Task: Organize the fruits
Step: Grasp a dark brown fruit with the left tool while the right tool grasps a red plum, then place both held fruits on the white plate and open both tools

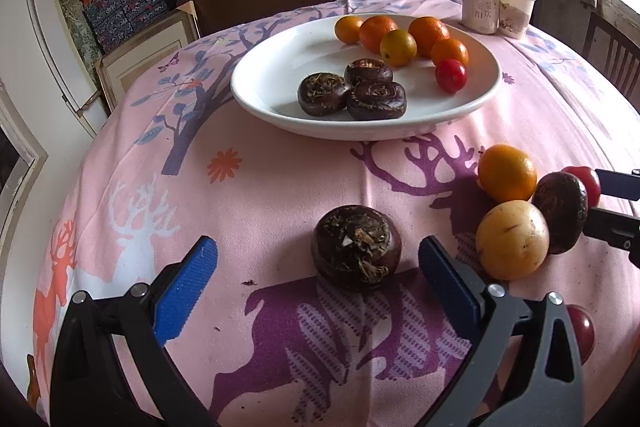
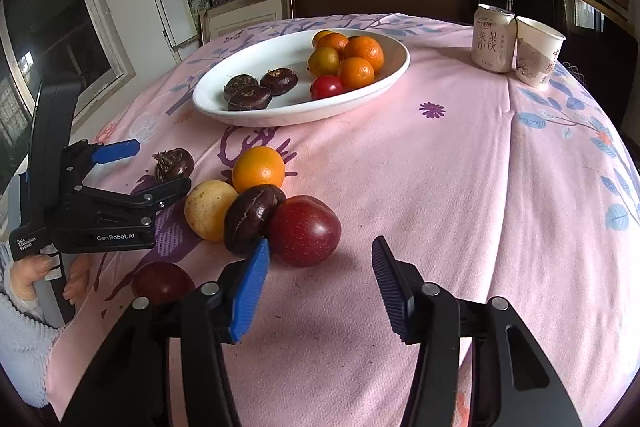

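Observation:
A white plate [image 1: 264, 83] [image 2: 372, 83] holds three dark water chestnuts [image 1: 354, 93], several oranges [image 1: 428, 31] and a red tomato [image 1: 451, 75]. On the cloth, a loose water chestnut [image 1: 356, 247] [image 2: 174, 165] lies between the fingers of my open left gripper [image 1: 318, 259] [image 2: 160, 167]. To its right lie an orange [image 1: 507, 173] [image 2: 258, 169], a yellow fruit [image 1: 512, 245] [image 2: 210, 209], another water chestnut [image 1: 562, 211] [image 2: 252, 219] and a red plum [image 2: 304, 231]. My open right gripper [image 2: 320, 263] [image 1: 616, 203] is just in front of the plum. A dark red fruit [image 2: 162, 281] [image 1: 580, 331] lies nearer the front edge.
A drink can [image 2: 493, 39] [image 1: 480, 11] and a paper cup [image 2: 538, 53] [image 1: 516, 11] stand at the table's far right. The table has a pink patterned cloth [image 2: 440, 167]. Shelves with boxes and a dark chair lie behind the table.

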{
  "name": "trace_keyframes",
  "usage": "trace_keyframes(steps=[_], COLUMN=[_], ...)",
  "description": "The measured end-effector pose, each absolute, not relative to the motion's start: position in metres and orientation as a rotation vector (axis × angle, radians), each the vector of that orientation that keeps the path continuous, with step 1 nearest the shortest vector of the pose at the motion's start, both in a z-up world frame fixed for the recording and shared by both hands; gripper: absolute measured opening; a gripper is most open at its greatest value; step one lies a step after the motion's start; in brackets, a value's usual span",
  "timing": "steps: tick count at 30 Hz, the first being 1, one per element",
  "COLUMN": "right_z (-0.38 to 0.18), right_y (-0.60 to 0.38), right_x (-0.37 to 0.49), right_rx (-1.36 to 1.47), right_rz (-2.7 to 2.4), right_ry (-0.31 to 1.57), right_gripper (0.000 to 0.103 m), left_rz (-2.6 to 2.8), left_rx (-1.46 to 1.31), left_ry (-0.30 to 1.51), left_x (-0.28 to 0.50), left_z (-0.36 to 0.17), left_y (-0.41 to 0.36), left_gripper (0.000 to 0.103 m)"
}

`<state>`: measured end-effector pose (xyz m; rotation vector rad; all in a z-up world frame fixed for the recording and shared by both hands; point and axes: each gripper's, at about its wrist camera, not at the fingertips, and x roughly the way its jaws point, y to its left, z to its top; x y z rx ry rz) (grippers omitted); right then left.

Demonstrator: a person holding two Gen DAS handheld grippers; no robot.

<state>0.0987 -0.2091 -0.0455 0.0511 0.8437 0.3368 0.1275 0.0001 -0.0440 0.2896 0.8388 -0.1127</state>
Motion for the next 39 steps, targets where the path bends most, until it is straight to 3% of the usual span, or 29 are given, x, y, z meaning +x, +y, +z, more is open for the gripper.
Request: trace_keyframes(steps=[9,10,12,15,16,17,30,39], right_z=[-0.052,-0.052,-0.051,-0.05,-0.05,-0.05,-0.025,0.01], right_y=[-0.205,-0.206,-0.204,-0.203,-0.204,-0.206,-0.24,-0.201], right_x=[0.119,0.12,0.119,0.117,0.116,0.116,0.109,0.155], right_rx=[0.097,0.106,0.109,0.089,0.094,0.105,0.234,0.206], right_rz=[0.355,0.359,0.377,0.377,0.377,0.374,0.316,0.368], right_ry=[0.875,0.876,0.874,0.871,0.871,0.869,0.739,0.71], right_gripper=[0.053,0.052,0.039,0.038,0.038,0.038,0.038,0.038], left_rz=[-0.187,-0.194,-0.236,-0.273,-0.272,-0.276,-0.218,-0.134], left_rx=[0.274,0.269,0.236,0.207,0.209,0.204,0.104,0.099], left_ry=[0.863,0.864,0.878,0.883,0.879,0.878,0.755,0.736], left_x=[0.128,0.128,0.129,0.128,0.128,0.128,0.124,0.191], left_z=[-0.047,-0.047,-0.047,-0.047,-0.047,-0.046,-0.006,0.027], left_y=[-0.005,-0.005,-0.004,-0.004,-0.005,-0.005,0.018,0.016], left_gripper=[0.098,0.09,0.071,0.056,0.046,0.044,0.044,0.044])
